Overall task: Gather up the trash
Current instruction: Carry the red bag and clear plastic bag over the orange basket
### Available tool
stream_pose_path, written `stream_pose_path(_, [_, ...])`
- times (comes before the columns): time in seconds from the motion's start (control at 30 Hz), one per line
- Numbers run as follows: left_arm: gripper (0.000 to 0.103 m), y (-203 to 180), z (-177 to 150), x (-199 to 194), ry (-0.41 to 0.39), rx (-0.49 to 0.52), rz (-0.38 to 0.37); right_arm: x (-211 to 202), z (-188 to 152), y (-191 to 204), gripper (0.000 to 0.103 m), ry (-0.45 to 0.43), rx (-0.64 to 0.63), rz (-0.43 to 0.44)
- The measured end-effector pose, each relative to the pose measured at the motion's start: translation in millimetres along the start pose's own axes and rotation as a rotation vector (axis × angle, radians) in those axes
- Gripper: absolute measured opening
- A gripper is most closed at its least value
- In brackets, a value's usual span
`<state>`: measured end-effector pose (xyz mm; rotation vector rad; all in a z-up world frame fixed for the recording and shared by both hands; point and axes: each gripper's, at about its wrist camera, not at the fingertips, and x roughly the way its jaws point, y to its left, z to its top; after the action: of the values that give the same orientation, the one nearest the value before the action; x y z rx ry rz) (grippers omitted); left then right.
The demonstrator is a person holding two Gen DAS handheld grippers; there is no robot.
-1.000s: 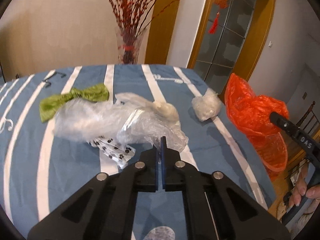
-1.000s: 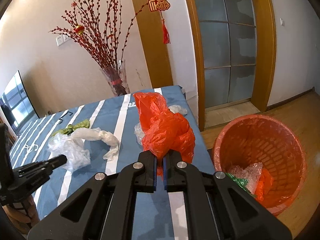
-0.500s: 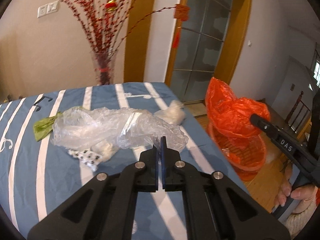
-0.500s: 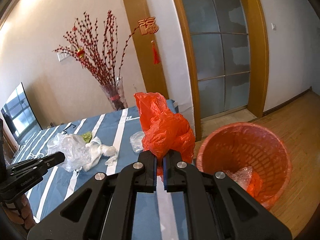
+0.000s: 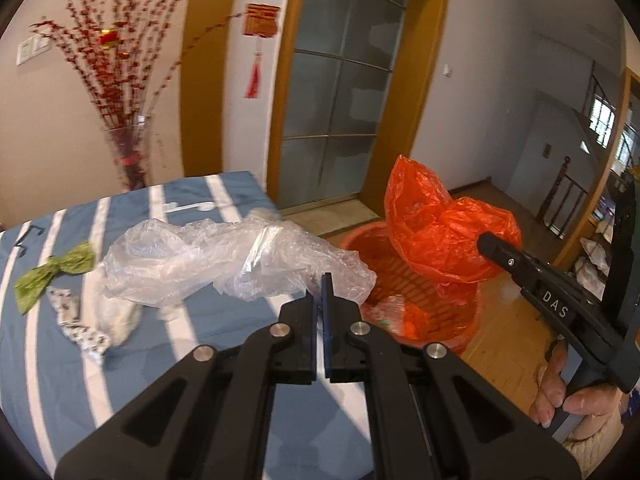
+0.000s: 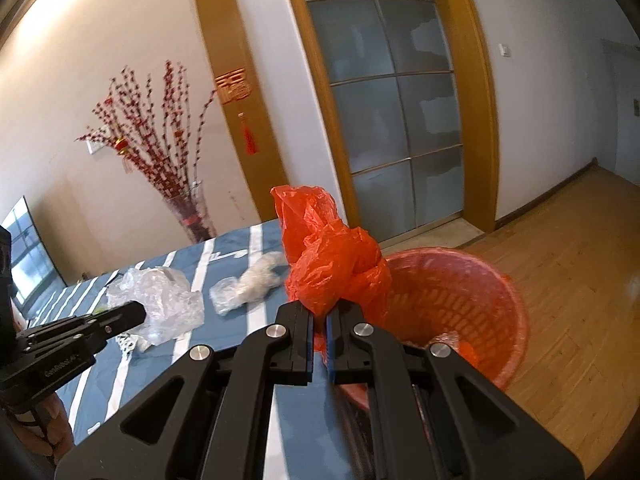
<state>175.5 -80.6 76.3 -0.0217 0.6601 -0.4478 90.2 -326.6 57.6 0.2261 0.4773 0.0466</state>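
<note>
Over the red basket (image 6: 460,304), my right gripper (image 6: 319,320) pinches the red bag (image 6: 332,268), standing upright. My left gripper (image 5: 321,300) clamps the clear plastic (image 5: 224,256), stretched leftward; both have swung nearer the basket.

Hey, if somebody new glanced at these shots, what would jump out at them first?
The crumpled orange bag pinched in the right gripper, hanging by the orange basket on the wood floor. Next, the clear plastic sheet clamped in the left gripper above the blue striped table.

My left gripper (image 5: 322,300) is clamped tight, raised level; my right gripper (image 6: 320,320), at three o'clock, likewise clamped.
</note>
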Motion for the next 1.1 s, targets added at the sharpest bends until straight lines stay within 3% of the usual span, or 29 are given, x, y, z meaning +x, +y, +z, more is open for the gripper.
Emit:
stream_pose_path(0.5, [0.004, -79, 8, 60, 0.040, 0.083, -0.138, -4, 1, -68, 0.005, -0.018, 0.095, -0.092])
stream_pose_path(1.1, [0.004, -112, 4, 115, 0.081, 0.140, -0.220, 15, -1, -105, 0.005, -0.011, 0.184, -0.109])
